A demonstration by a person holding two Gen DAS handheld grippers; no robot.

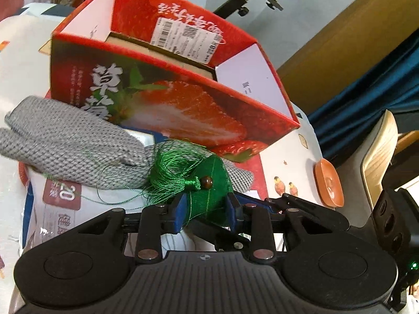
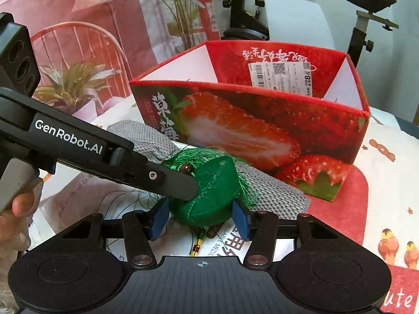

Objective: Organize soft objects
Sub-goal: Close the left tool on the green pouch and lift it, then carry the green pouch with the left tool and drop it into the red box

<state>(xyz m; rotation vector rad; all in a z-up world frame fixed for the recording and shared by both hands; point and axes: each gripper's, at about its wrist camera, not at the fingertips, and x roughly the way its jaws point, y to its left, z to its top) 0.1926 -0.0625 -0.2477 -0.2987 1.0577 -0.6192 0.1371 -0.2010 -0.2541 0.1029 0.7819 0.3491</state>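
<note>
Two grippers meet on one green stuffed sachet. The left gripper has its blue pads pressed on both sides of the sachet, narrowly closed. The right gripper is about half open with the sachet between its pads; I cannot tell if they really press it. A green tassel with a brown bead hangs from the sachet. Just behind lies a grey knitted glove, on a white printed packet. Farther away stands an open red strawberry box, touching the glove. An orange dish lies to the right on the tablecloth.
</note>
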